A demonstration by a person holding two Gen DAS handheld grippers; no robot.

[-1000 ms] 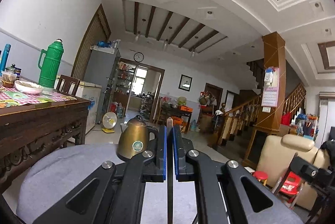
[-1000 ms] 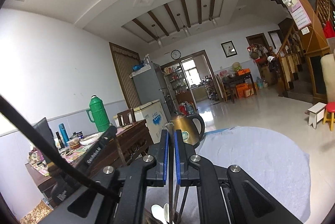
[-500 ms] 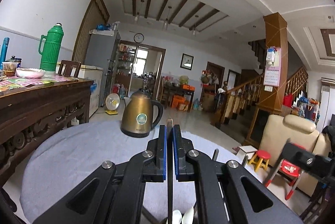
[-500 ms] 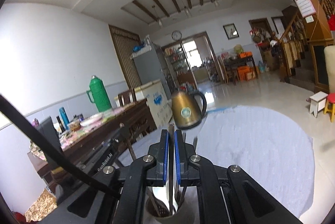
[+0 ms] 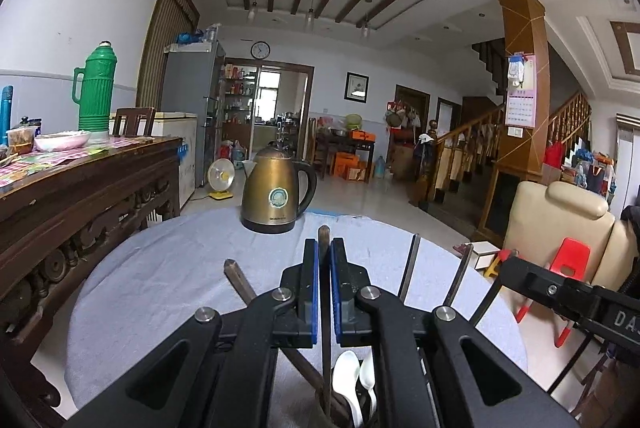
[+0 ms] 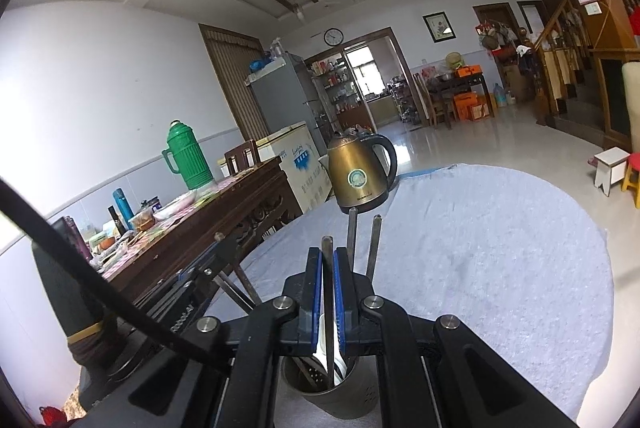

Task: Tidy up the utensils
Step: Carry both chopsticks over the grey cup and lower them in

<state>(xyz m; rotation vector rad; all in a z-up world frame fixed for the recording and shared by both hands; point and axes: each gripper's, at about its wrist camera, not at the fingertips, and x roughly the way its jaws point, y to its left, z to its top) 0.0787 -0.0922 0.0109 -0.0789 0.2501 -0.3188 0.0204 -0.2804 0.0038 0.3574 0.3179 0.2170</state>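
My left gripper (image 5: 324, 248) is shut on a thin dark utensil handle (image 5: 325, 308) whose lower end reaches into a holder with white spoons (image 5: 348, 384). My right gripper (image 6: 327, 256) is shut on a thin metal utensil handle (image 6: 328, 312) that stands in the grey perforated utensil holder (image 6: 340, 394). The holder stands on the round table with a grey cloth (image 6: 500, 268). Other handles (image 6: 362, 244) stick up out of it. The left gripper's body (image 6: 188, 300) shows at the left of the right wrist view.
A gold electric kettle (image 5: 276, 191) stands at the table's far edge, also seen in the right wrist view (image 6: 360, 175). A dark wooden sideboard (image 5: 80, 187) with a green thermos (image 5: 94, 95) is to the left. A beige armchair (image 5: 560, 220) and red stool are to the right.
Both grippers have lowered and tilted down with their utensils. The utensil holder and its handles have come into view below them.
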